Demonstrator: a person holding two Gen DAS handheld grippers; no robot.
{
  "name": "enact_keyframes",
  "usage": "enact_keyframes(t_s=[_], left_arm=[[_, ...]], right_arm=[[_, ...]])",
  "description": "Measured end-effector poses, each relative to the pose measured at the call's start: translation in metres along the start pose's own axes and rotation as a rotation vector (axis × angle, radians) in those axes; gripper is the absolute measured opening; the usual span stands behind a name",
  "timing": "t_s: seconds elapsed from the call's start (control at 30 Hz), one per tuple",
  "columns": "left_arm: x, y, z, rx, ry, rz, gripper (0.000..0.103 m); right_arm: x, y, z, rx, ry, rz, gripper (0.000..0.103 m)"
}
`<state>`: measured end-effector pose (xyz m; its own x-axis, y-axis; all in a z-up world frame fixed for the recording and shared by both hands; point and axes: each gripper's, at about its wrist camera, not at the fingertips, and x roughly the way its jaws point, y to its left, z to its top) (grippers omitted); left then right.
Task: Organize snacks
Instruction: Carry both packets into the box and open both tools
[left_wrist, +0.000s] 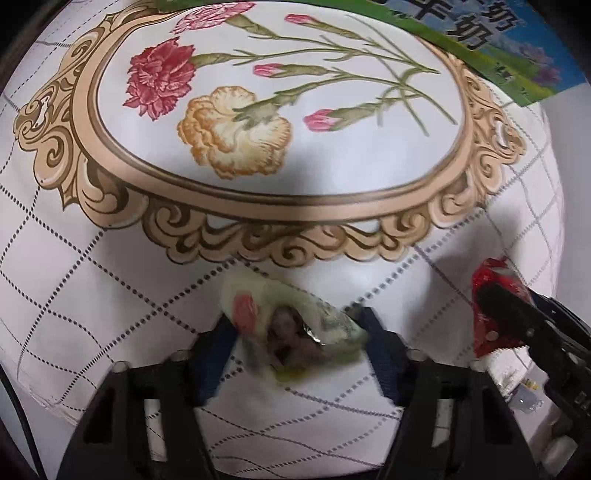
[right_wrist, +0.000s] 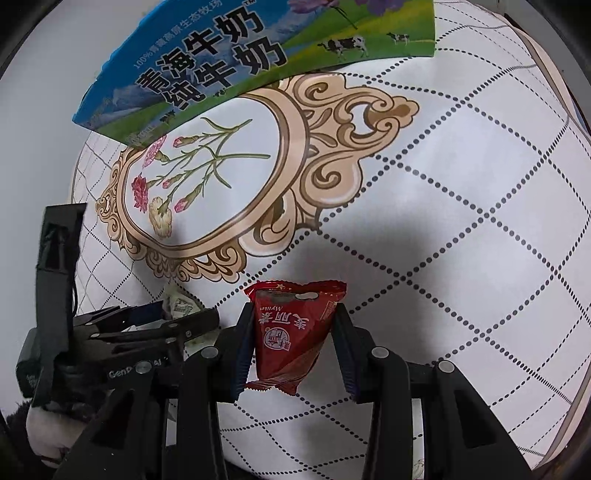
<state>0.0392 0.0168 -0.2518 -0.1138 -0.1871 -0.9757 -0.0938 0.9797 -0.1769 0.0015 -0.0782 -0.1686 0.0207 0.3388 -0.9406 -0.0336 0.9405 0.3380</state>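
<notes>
Glossy red foil packet (right_wrist: 291, 332), matt tablecloth (right_wrist: 461, 221)

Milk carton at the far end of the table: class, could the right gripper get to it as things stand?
Probably not yet. The right gripper is shut on the red snack packet, so its fingers are occupied. The tablecloth up to the milk carton looks unobstructed.

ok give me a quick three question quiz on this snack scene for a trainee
1. True or false: the right gripper holds the red snack packet.
2. Which item sits between the fingers of the left gripper? A) milk carton B) pale green snack packet C) spoon
3. Fill in: the blue and green milk carton lies at the far edge of the ______ tablecloth.

Key:
1. True; its jaws close on both sides of the packet.
2. B, the pale green snack packet, though motion blur hides its print.
3. Floral.
</notes>
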Motion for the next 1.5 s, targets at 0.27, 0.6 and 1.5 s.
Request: enact_keyframes(t_s=[0.27,0.6,1.5], left_arm=[[-0.041,-0.019,-0.017,0.020,-0.066,-0.027,0.059],[-0.169,-0.043,0.012,0.036,-0.257,-0.221,0.059],[-0.127,0.028,0.204,-0.078,-0.195,-0.071,0.079]], right_arm=[[-0.018,0.009,0.005,-0.010,-0.044,0.020,0.042],[-0.100,0.037,0.044,-0.056,-0.204,0.107,0.042],[-0.044,0.037,0.235,-0.088,-0.103,-0.177,0.096]])
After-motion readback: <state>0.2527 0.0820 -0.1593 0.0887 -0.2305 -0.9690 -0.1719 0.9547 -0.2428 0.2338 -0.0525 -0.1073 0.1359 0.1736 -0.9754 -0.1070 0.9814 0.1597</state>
